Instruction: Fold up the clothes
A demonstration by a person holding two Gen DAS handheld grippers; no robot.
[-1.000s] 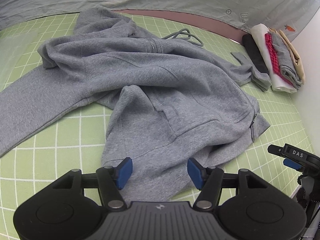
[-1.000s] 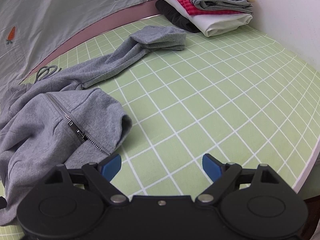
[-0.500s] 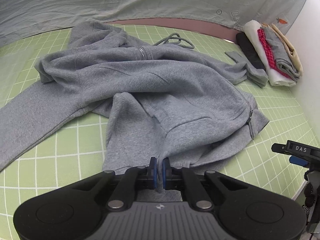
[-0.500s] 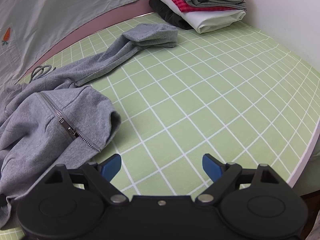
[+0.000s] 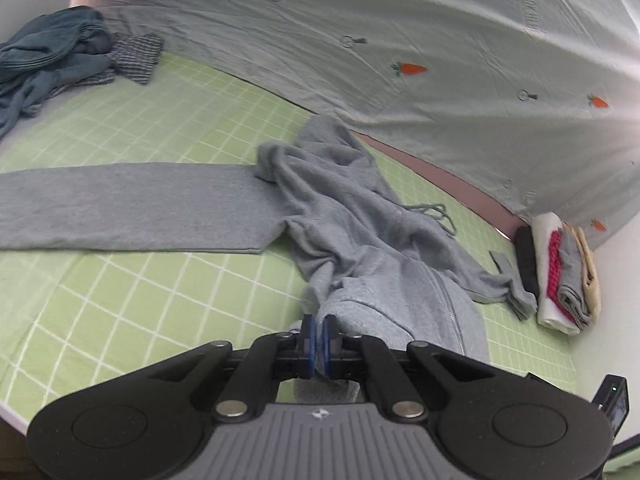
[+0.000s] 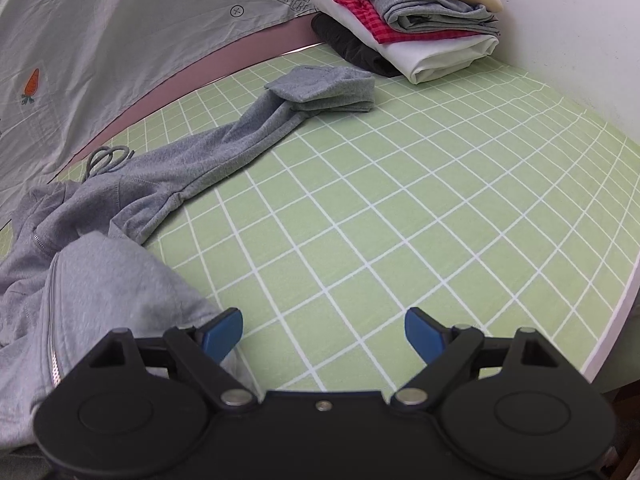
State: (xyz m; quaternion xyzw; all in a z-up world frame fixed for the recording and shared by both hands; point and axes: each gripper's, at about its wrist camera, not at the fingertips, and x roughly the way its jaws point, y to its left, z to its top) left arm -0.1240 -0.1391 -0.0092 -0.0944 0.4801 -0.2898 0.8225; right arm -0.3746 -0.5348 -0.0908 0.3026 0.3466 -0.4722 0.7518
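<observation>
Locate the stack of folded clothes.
The stack of folded clothes sits at the far right corner of the green grid mat, against the wall, just beyond the hoodie's bunched sleeve cuff.

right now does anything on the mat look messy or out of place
The grey zip hoodie lies bunched, one sleeve cuff doubled over beside the folded clothes stack. A tangled blue garment heap sits at the mat's far corner.

The left gripper (image 5: 319, 340) has clamped the grey hoodie's (image 5: 360, 240) hem and lifted it.

Each wrist camera looked forward along its own fingers, low and close over the desk (image 5: 120, 312). Both views shared the grey hoodie (image 5: 360, 240) and the folded stack (image 6: 412, 36).
</observation>
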